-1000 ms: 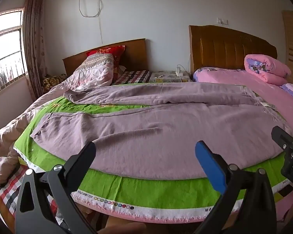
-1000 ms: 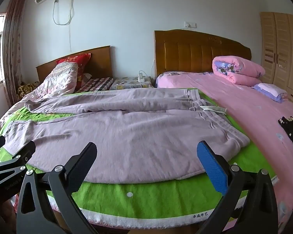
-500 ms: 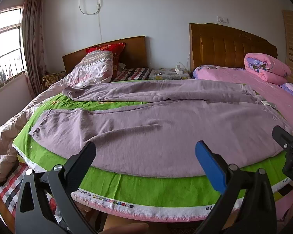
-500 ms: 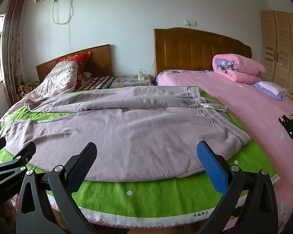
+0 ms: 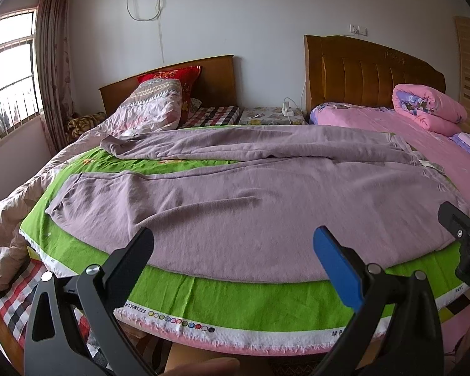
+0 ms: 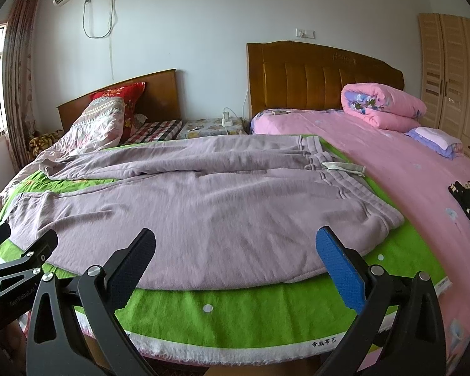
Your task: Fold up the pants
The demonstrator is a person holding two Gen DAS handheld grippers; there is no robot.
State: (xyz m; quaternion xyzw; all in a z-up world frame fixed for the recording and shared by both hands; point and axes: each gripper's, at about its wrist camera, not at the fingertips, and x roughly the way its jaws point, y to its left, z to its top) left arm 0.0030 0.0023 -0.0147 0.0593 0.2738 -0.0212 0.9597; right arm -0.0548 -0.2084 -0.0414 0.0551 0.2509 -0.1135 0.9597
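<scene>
The mauve pants lie unfolded across the green cloth on the bed, one leg along the near edge, the other angled toward the far left corner. The right wrist view shows the waistband with a white label at the cloth's right edge; the left wrist view shows the leg cuffs. Left gripper and right gripper hover at the near edge, fingers spread apart, holding nothing. The gripper bodies are cut off below.

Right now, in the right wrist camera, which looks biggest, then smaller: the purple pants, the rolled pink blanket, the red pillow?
1. purple pants, by far the largest.
2. rolled pink blanket.
3. red pillow, partly hidden, looks smallest.
The last two lie far back, so true sizes are unsure.
</scene>
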